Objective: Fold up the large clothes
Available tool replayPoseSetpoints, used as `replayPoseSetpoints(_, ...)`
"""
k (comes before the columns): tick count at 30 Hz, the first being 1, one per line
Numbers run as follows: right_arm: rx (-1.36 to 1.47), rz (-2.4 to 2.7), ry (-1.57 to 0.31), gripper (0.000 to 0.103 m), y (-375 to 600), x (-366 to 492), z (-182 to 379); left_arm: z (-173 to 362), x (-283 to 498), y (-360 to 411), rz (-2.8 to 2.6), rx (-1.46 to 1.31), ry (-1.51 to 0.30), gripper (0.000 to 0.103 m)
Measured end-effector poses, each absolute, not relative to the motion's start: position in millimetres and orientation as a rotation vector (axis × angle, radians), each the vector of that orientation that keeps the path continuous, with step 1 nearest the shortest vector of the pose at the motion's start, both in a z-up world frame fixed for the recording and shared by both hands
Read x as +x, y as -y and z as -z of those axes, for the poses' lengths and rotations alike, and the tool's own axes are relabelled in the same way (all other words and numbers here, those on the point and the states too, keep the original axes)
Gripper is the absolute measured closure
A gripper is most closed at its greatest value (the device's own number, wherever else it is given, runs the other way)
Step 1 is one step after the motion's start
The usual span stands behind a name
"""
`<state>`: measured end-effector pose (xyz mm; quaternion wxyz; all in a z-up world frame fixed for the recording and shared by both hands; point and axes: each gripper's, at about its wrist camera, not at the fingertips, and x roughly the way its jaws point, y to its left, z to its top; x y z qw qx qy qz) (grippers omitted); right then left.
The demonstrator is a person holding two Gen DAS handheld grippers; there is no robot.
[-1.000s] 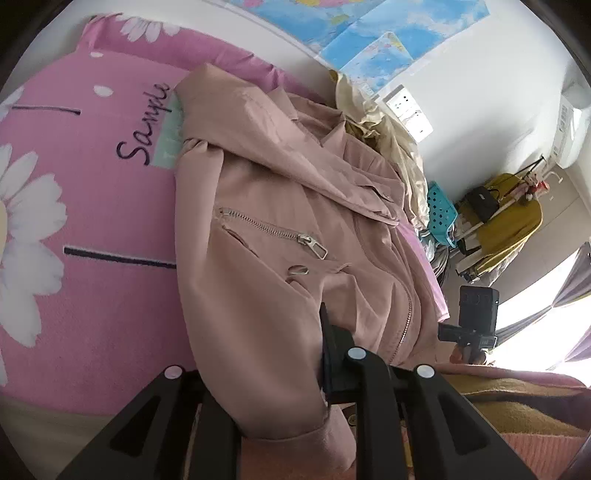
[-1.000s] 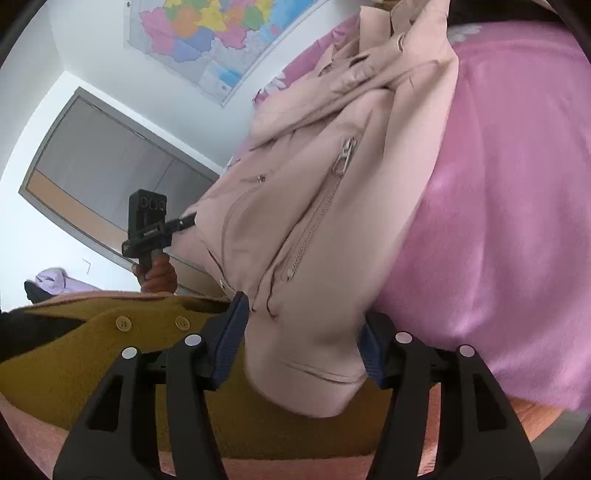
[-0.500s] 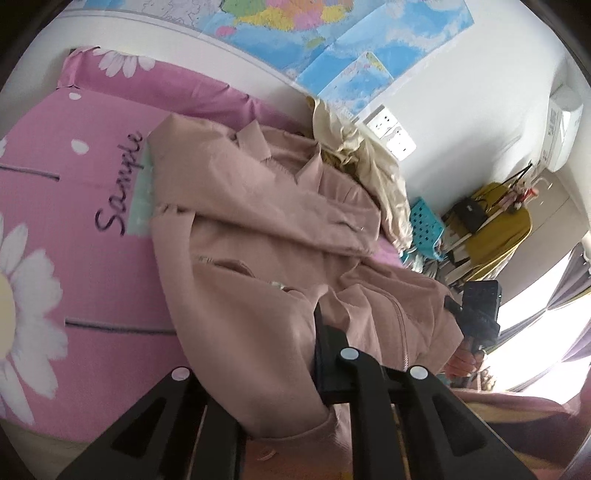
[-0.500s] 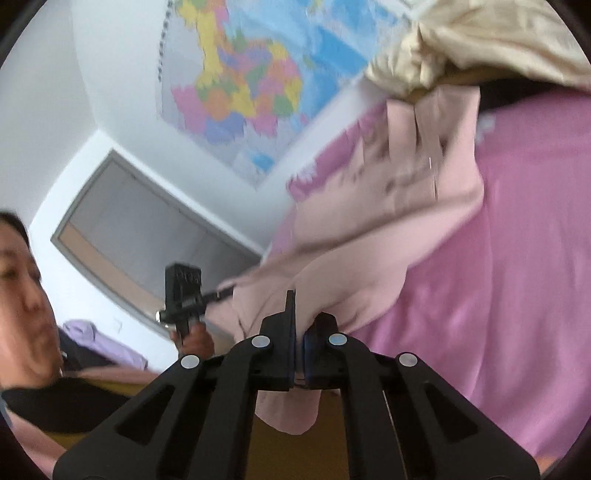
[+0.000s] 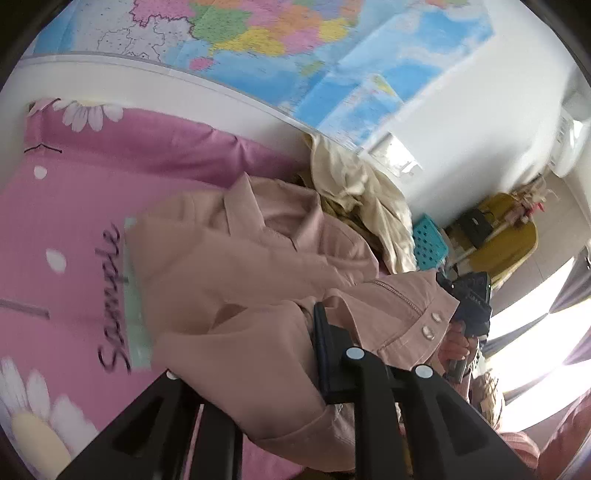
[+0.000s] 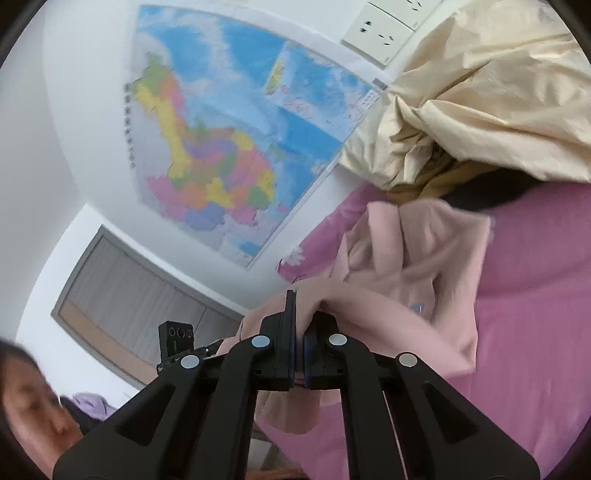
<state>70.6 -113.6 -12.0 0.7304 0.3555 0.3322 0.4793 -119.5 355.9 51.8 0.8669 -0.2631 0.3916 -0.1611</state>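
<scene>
A dusty pink jacket (image 5: 258, 280) lies on a pink daisy-print bedspread (image 5: 55, 221), its collar toward the wall. Its lower part is lifted off the bed and bunched toward the collar. My left gripper (image 5: 251, 350) holds one hem corner. Fabric drapes over and hides its left finger, and its jaws are opening slightly. My right gripper (image 6: 301, 314) is shut on the other hem corner of the jacket (image 6: 417, 266), with cloth pinched between its pads. In each wrist view the opposite gripper shows (image 5: 469, 295) (image 6: 175, 336), held in a hand.
A crumpled cream garment (image 6: 480, 110) is heaped at the head of the bed against the wall with a map (image 6: 229, 147) and sockets (image 6: 384, 29). Beyond the bed stand a teal basket (image 5: 428, 243) and a yellow coat (image 5: 506, 240) on a rack.
My right gripper closed on the jacket hem. Both grippers then rose and moved toward the wall, lifting the jacket's lower half off the bed and over toward the collar.
</scene>
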Motion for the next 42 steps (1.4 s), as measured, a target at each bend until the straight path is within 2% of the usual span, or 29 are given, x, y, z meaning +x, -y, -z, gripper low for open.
replayPoseSetpoints(9, 0.841, -0.879, -0.883, 0.1, 96, 154, 47, -34, -13, -389, 0.264, -0.617, -0.936, 0.087)
replayPoseSetpoints(13, 0.862, -0.81, -0.953, 0.095, 89, 177, 64, -14, 20, -402, 0.232, -0.669, -0.99, 0.087)
replayPoseSetpoints(15, 0.876, -0.783, -0.971, 0.088, 88, 183, 68, -3, 31, -408, 0.211, -0.684, -1.021, 0.087)
replayPoseSetpoints(17, 0.857, -0.77, -0.967, 0.065, 88, 184, 65, 5, 39, -412, 0.197, -0.701, -1.049, 0.084)
replayPoseSetpoints(20, 0.812, -0.795, -0.921, 0.044, 91, 176, 50, 11, 41, -416, 0.199, -0.706, -1.057, 0.084)
replayPoseSetpoints(23, 0.7, -0.829, -0.832, 0.034, 92, 154, 25, 8, 35, -416, 0.272, -0.709, -1.028, 0.079)
replayPoseSetpoints(25, 0.567, -0.848, -0.764, 0.035, 87, 129, 5, 7, 30, -419, 0.306, -0.742, -0.999, 0.055)
replayPoseSetpoints(26, 0.483, -0.858, -0.716, 0.037, 83, 113, -5, 3, 25, -420, 0.293, -0.746, -0.966, 0.039)
replayPoseSetpoints(28, 0.319, -0.884, -0.639, 0.039, 67, 81, -19, -3, 18, -423, 0.275, -0.732, -0.928, 0.039)
replayPoseSetpoints(30, 0.161, -0.929, -0.594, 0.046, 44, 54, -23, -8, 11, -425, 0.279, -0.722, -0.895, 0.039)
replayPoseSetpoints(34, -0.246, -0.84, -0.599, 0.053, -33, 35, 3, -18, 0, -414, 0.286, -0.63, -0.855, 0.04)
replayPoseSetpoints(36, -0.417, -0.71, -0.56, 0.053, -61, 45, 19, -24, -7, -398, 0.299, -0.527, -0.828, 0.04)
replayPoseSetpoints(38, -0.515, -0.616, -0.524, 0.046, -74, 57, 28, -25, -11, -380, 0.309, -0.427, -0.824, 0.039)
replayPoseSetpoints(40, -0.57, -0.609, -0.576, 0.043, -84, 77, 38, -24, -14, -360, 0.3, -0.308, -0.83, 0.039)
replayPoseSetpoints(41, -0.59, -0.613, -0.596, 0.05, -85, 83, 42, -20, -14, -345, 0.307, -0.229, -0.848, 0.039)
replayPoseSetpoints(42, -0.614, -0.612, -0.616, 0.062, -87, 89, 46, -16, -13, -338, 0.323, -0.201, -0.864, 0.038)
